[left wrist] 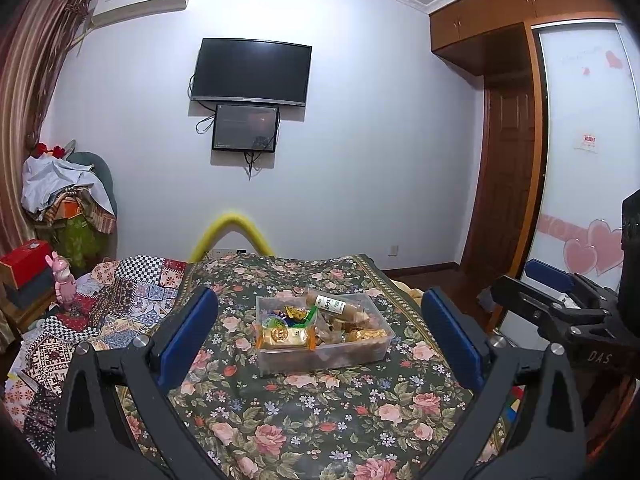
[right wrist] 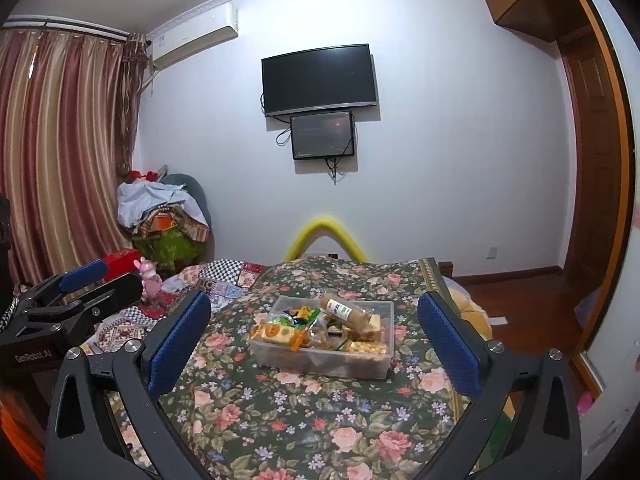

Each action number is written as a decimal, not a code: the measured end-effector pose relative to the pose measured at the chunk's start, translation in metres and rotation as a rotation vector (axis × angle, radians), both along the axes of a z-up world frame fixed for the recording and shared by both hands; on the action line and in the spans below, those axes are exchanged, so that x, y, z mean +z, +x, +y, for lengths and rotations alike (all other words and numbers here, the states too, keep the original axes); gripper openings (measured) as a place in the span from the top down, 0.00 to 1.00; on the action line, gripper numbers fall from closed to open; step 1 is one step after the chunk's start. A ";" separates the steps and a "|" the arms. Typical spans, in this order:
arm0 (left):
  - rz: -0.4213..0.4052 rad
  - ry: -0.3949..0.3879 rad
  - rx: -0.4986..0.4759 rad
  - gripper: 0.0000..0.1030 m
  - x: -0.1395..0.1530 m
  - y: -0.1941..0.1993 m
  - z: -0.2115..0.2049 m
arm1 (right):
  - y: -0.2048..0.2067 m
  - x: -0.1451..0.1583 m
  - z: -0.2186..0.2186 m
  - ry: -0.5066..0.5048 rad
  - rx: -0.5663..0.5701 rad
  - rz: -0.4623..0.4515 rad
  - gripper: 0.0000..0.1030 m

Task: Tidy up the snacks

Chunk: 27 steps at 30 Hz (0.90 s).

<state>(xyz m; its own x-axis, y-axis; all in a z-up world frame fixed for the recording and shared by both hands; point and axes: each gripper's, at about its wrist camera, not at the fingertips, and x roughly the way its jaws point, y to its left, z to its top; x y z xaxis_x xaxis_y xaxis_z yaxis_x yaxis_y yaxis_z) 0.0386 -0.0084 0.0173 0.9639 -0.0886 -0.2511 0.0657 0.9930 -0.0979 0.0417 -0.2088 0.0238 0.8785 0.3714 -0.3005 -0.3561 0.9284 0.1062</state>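
Note:
A clear plastic box (left wrist: 320, 360) stands on the floral cloth (left wrist: 320, 420), filled with mixed snacks. On top of them lies a brown bottle with a white label (left wrist: 332, 304). A golden packet (left wrist: 284, 338) rests at the box's front left, with a green packet (left wrist: 298, 314) behind it. My left gripper (left wrist: 320, 298) is open, its blue pads wide apart, with the box ahead between them and untouched. The right wrist view shows the same box (right wrist: 320, 360) and bottle (right wrist: 344, 310). My right gripper (right wrist: 314, 300) is also open and holds nothing. Each gripper shows at the edge of the other's view.
A patchwork quilt (left wrist: 120, 308) lies left of the cloth, with a pink rabbit figure (left wrist: 64, 284) and a red box (left wrist: 26, 260) beyond. A yellow foam arch (left wrist: 232, 228) rises behind the cloth. The wooden wardrobe (left wrist: 508, 160) and floor lie to the right.

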 end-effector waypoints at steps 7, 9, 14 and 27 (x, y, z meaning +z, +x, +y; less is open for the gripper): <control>0.005 -0.004 -0.007 0.00 -0.001 0.001 0.000 | 0.000 -0.001 0.001 -0.002 -0.004 0.000 0.00; 0.005 -0.006 -0.009 0.00 -0.001 0.002 0.000 | 0.000 0.000 0.000 0.000 -0.004 0.003 0.00; 0.004 0.004 -0.013 0.00 -0.002 0.002 -0.001 | 0.000 0.000 0.002 -0.006 -0.006 0.005 0.00; -0.004 0.008 -0.029 0.00 -0.004 0.003 -0.003 | 0.000 0.000 0.004 -0.007 -0.009 0.005 0.00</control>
